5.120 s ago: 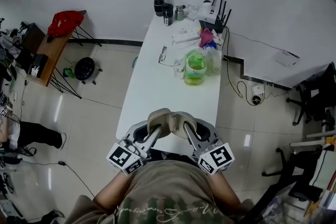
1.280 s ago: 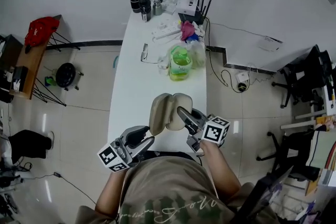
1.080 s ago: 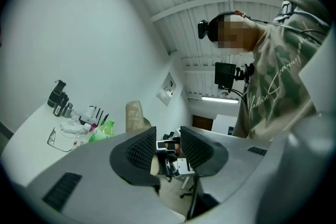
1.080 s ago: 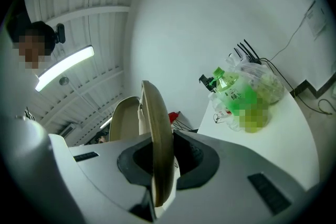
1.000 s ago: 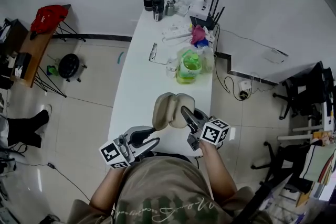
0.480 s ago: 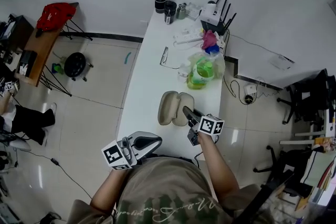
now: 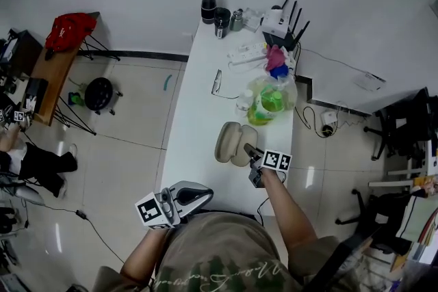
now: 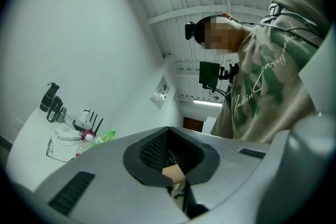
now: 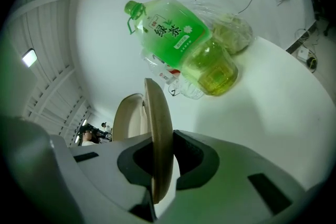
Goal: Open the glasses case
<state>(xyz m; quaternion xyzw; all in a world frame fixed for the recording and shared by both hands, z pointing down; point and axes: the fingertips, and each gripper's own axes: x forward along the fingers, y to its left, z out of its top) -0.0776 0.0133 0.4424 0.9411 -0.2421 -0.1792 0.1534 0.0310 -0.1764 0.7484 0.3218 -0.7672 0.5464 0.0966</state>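
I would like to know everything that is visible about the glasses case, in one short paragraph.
The glasses case is beige, with a smooth, leather-like look and rounded ends. It is open: its two shells are spread side by side and appear to rest on the near part of the white table. The right tongs are shut on the rim of the right shell.

The glasses case (image 7: 229, 140) looks matt, beige and leather-like. The desk (image 7: 198, 113) is smooth and white, the bottle (image 9: 178, 31) glossy green plastic, the floor (image 7: 116, 161) shiny tile.
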